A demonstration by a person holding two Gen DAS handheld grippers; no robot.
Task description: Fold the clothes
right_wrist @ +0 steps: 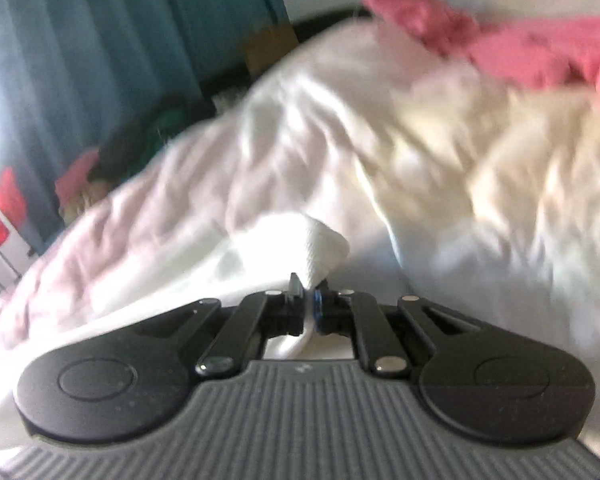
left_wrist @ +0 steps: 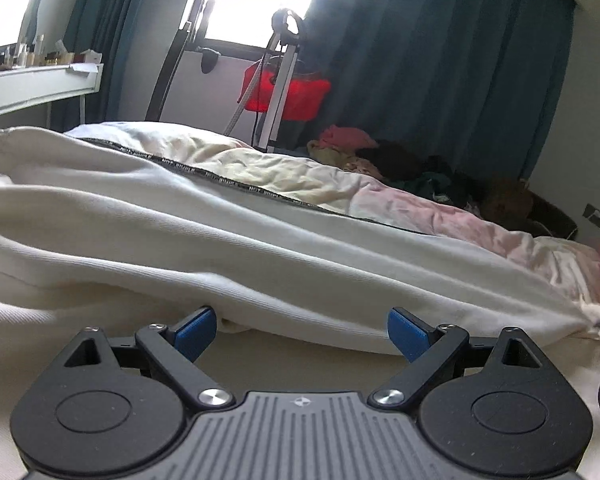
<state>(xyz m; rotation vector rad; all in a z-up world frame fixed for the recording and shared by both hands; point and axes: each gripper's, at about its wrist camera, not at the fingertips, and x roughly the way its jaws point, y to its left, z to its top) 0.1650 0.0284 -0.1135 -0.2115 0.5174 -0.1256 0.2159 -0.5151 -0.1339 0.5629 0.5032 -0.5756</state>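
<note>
**R gripper pinching white garment, L gripper spread & empty**

L gripper (left_wrist: pixel 302 334): jaws spread wide, blue pads (left_wrist: pixel 196 332) well apart, nothing btwn them. Sits low over the bed surface (left_wrist: pixel 300 364), pointing slightly down. Just ahead of the jaws: white garment (left_wrist: pixel 220 240), thick ribbed-knit fabric, lying in long folds across the whole view, its near edge just beyond the pad tips, not touching them. Elastic gathered hem at far left of the jaws, upper left of frame. Dark printed tape/strip (left_wrist: pixel 236 184) runs along the garment's far edge; text too small to read fully. Beyond that, cream/pale pink duvet (left_wrist: pixel 440 208), rumpled.

Bkgd ahead of L jaws: pile of mixed clothes (left_wrist: pixel 380 152) (pink, dark, green) at far side of bed, red bag (left_wrist: pixel 296 92) hanging on a white stand, teal curtains (left_wrist: pixel 440 60), bright window, shelf w/ small bottles (left_wrist: pixel 32 56) far left. Pink cloth at far right edge.

R gripper (right_wrist: pixel 308 304): jaws pressed nearly together, pinching a corner of the white garment (right_wrist: pixel 308 248). Fabric bunches up directly ahead of the tips & a bit pokes back behind the pads. Frame heavily motion-blurred. Ahead/right of jaws: rumpled duvet (right_wrist: pixel 460 160); pink garment (right_wrist: pixel 520 48) far upper right on the bed. Left of jaws: curtains (right_wrist: pixel 100 40), clothes pile, blurred.
</note>
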